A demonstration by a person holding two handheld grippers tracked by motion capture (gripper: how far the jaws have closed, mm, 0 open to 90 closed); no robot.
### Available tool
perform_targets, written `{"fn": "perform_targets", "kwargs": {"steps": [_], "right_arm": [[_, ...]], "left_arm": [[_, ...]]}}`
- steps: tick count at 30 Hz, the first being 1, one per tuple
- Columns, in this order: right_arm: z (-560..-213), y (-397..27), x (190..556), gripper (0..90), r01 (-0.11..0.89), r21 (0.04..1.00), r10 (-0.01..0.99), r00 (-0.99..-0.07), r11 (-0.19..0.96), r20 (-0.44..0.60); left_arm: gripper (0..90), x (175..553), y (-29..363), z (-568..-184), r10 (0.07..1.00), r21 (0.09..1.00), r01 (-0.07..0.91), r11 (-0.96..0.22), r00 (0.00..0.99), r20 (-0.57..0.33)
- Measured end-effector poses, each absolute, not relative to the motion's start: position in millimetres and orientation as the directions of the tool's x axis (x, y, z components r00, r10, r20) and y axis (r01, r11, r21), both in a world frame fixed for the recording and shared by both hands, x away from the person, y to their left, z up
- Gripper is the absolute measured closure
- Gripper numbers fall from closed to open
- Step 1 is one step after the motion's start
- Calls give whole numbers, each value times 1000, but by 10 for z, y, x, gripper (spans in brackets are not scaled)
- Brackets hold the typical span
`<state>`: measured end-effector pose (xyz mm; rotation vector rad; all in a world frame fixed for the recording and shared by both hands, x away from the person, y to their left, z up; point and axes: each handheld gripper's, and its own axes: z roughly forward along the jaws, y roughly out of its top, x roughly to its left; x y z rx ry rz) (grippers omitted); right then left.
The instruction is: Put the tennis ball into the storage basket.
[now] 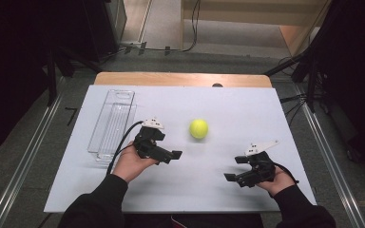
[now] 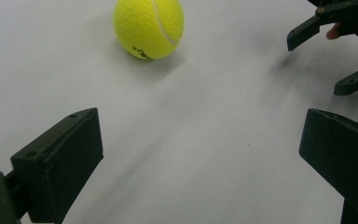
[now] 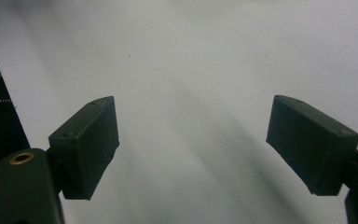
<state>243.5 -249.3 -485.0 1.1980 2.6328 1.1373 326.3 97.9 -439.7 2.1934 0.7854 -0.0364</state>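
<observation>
Yellow-green felt tennis ball [image 1: 198,128], white curved seam and small dark print visible, sits on white table [image 1: 228,102] between and beyond our grippers. We hold left gripper [image 1: 172,155] with jaws spread, empty, near ball. Right gripper [image 1: 235,167] likewise spread, empty, farther off.

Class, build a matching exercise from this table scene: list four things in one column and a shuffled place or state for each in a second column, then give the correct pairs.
Things:
1. tennis ball
2. clear tray
3. left hand-held gripper
4. right hand-held gripper

Descriptions:
A. open, near the table's right front
B. empty, along the table's left side
C. yellow, free on the white surface
D. open, just left of the ball

Pairs: 1-C, 2-B, 3-D, 4-A
</observation>
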Motion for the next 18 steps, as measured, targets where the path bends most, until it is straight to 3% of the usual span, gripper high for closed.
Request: {"fn": "perform_targets", "kwargs": {"steps": [18], "right_arm": [[-4844, -2499, 2433, 148, 640, 634, 665, -703, 435, 253]], "left_arm": [[0, 3440, 816, -4305, 518, 680, 529, -508, 818, -249]]}}
